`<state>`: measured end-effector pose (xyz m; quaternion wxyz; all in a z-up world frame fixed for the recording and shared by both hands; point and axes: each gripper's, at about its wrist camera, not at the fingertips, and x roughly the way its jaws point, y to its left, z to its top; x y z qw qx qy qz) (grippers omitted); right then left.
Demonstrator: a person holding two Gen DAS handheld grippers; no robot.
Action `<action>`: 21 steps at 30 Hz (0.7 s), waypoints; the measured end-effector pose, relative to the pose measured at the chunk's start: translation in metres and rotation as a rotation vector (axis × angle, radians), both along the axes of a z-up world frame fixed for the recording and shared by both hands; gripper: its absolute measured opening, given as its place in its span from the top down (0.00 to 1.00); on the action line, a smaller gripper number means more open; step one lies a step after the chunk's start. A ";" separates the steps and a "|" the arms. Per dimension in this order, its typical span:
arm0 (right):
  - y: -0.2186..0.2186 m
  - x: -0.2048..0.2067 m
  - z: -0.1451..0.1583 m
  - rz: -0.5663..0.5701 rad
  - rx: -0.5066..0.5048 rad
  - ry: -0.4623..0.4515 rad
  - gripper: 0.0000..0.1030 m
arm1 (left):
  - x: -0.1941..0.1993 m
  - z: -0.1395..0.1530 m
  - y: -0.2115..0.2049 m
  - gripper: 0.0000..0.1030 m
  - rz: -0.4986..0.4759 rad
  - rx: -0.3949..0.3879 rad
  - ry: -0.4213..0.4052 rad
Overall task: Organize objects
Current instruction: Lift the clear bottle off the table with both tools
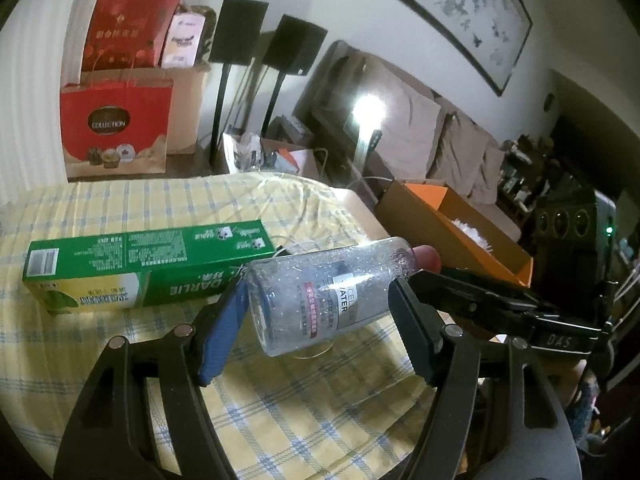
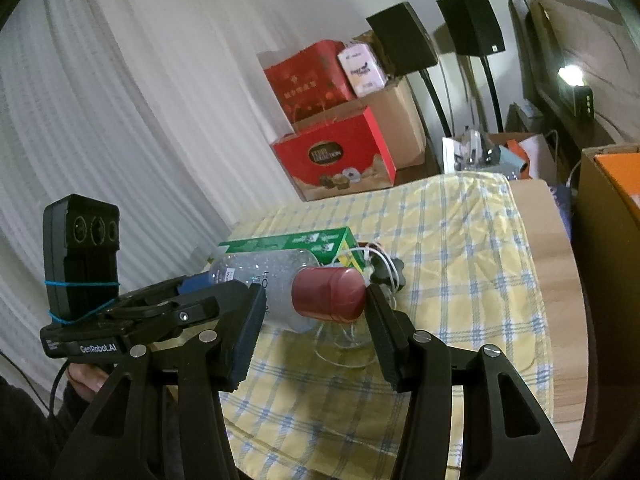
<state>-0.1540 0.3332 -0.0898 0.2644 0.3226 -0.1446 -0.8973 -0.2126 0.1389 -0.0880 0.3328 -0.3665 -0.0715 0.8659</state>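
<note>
We held the bottle (image 1: 320,288) off the cloth (image 1: 120,208), lying sideways, w/ the left gripper (image 1: 316,312) clenched on its clear body so it stayed level. Our right gripper (image 2: 316,320) sat around the red cap (image 2: 330,294); one finger touched it, the other showed a gap, so can't tell if it gripped. Prob. a handover or cap twist. The green box (image 1: 140,268) lay just behind, on the cloth.
</note>
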 end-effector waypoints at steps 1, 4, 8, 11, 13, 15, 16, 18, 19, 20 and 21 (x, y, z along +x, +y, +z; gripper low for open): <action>0.000 0.001 0.002 -0.001 0.001 0.005 0.49 | 0.001 0.002 0.000 0.33 0.000 0.001 0.004; 0.001 0.006 0.008 -0.001 0.006 0.020 0.50 | 0.005 0.007 0.000 0.33 -0.003 0.004 0.019; 0.002 0.012 0.016 -0.003 0.009 0.038 0.49 | 0.008 0.015 0.000 0.33 -0.007 0.007 0.037; 0.003 0.017 0.022 -0.003 0.012 0.051 0.49 | 0.012 0.021 0.000 0.33 -0.007 0.008 0.054; 0.002 0.019 0.027 -0.003 0.016 0.058 0.49 | 0.015 0.024 0.000 0.33 -0.008 0.012 0.063; 0.001 0.022 0.030 -0.003 0.019 0.064 0.49 | 0.017 0.028 -0.001 0.33 -0.008 0.015 0.070; 0.001 0.024 0.031 -0.003 0.021 0.068 0.49 | 0.019 0.029 -0.002 0.33 -0.008 0.017 0.075; 0.001 0.027 0.035 -0.003 0.022 0.074 0.49 | 0.021 0.033 -0.003 0.33 -0.007 0.020 0.083; 0.000 0.029 0.037 -0.003 0.023 0.078 0.49 | 0.023 0.034 -0.003 0.33 -0.007 0.022 0.088; 0.000 0.030 0.038 -0.003 0.023 0.083 0.49 | 0.024 0.036 -0.004 0.33 -0.006 0.024 0.091; 0.000 0.031 0.040 -0.002 0.024 0.085 0.49 | 0.025 0.038 -0.004 0.33 -0.005 0.025 0.096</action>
